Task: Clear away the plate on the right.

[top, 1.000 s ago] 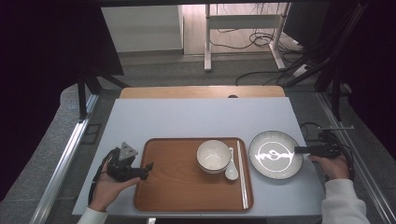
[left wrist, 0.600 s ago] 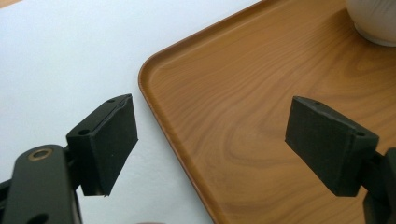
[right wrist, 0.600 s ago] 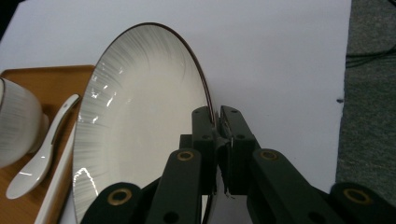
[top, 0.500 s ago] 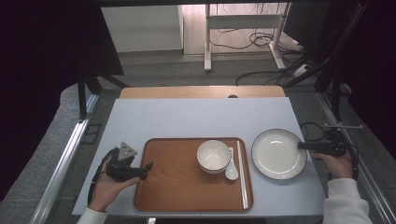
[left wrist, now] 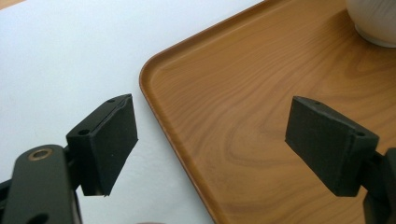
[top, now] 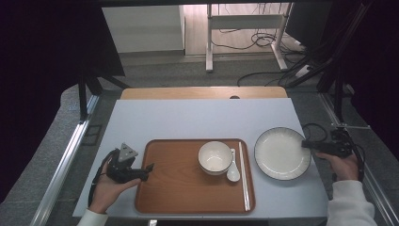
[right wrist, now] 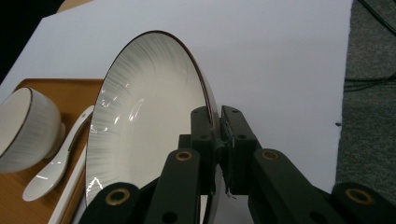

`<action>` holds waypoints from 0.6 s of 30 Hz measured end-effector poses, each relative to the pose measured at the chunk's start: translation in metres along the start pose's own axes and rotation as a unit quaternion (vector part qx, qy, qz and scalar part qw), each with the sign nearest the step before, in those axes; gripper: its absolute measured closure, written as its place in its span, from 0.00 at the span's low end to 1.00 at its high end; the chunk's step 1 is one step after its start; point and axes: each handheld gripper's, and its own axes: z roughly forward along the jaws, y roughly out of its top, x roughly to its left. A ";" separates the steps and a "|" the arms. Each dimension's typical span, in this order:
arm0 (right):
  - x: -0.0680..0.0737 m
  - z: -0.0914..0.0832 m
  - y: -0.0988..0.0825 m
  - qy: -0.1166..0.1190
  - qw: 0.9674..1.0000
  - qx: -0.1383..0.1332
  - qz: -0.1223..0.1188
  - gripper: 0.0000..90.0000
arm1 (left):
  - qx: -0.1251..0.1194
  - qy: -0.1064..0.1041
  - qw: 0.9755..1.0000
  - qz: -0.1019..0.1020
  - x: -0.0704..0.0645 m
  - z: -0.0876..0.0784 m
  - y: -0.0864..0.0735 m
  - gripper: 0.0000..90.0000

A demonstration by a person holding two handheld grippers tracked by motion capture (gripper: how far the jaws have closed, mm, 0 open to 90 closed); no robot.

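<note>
High view: the plate (top: 282,153) is round and white, glazed, with fine grey radial streaks and a thin dark rim; it lies on the pale worktop (top: 197,120) near the right edge, just beside the tray (top: 179,188). The right gripper (top: 307,144) meets the plate's right rim, its fingers closed on that rim. The tray is a rounded rectangle of wood grain with a raised lip, set toward the near edge; it carries a white bowl (top: 215,157), a white spoon (top: 232,172) against the bowl and a pair of pale chopsticks (top: 243,174) laid along the tray's right side. The left gripper (top: 149,168) rests at the tray's left edge. Left gripper view: the fingers (left wrist: 112,140) are square black pads standing wide apart, gripping nothing, one over the worktop, the other over the tray's near-left rounded corner. Right gripper view: the plate's rim is clamped between the two black fingers (right wrist: 204,135); the plate's inner face shows glossy with streaked lines, and the bowl has a matching streaked outer wall and dark rim.
</note>
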 end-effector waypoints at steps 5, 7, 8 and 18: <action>0.007 -0.004 0.004 0.016 1.000 -0.013 -0.007 0.94 | 0.001 0.000 1.000 0.000 0.000 0.000 0.000 0.18; 0.010 -0.006 0.005 0.023 1.000 -0.017 -0.008 0.94 | 0.000 0.000 1.000 0.000 0.000 0.000 0.000 0.18; 0.012 -0.007 0.006 0.024 0.999 -0.020 -0.009 0.94 | 0.000 0.000 1.000 0.000 0.000 0.000 0.000 0.18; 0.034 -0.012 0.015 0.048 0.998 -0.039 -0.030 0.94 | -0.007 -0.011 1.000 -0.009 0.001 -0.003 0.003 0.18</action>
